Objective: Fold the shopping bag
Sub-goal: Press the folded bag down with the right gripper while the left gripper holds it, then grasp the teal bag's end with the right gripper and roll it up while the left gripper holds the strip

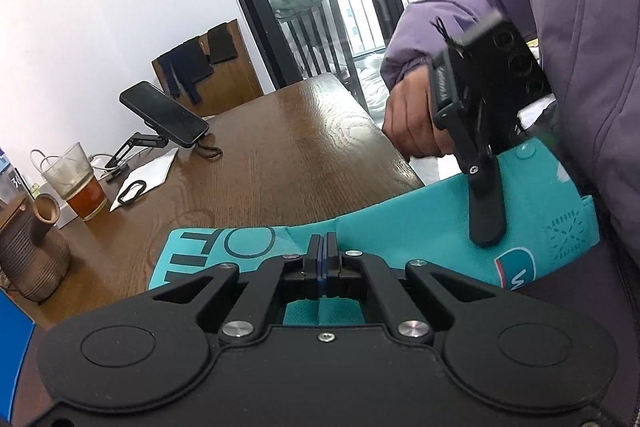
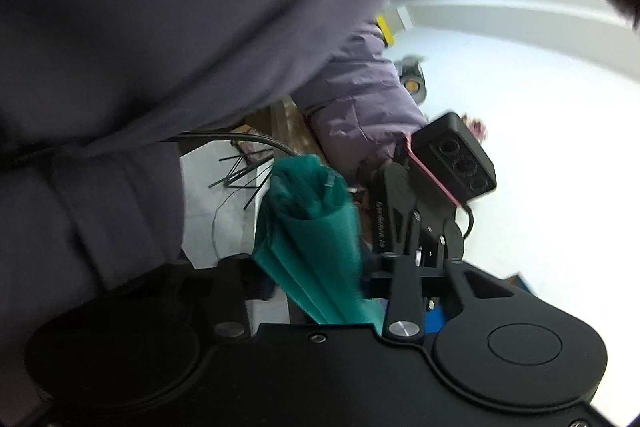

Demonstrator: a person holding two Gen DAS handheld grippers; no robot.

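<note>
- The teal fabric shopping bag with white lettering lay draped over the near edge of the brown wooden table, a fold of it pinched between the pressed-together fingers of the left gripper.
- The right gripper, seen from the left wrist, pointed down at the bag's right end against the person's body; whether its jaws pressed the cloth could not be told, though bunched teal fabric filled the space between them in its own view.
- Farther back on the table stood a glass of amber drink, a black phone on a stand and a ribbed brown ceramic jug.
- A hand in a lilac padded sleeve gripped the right gripper's handle.
</note>
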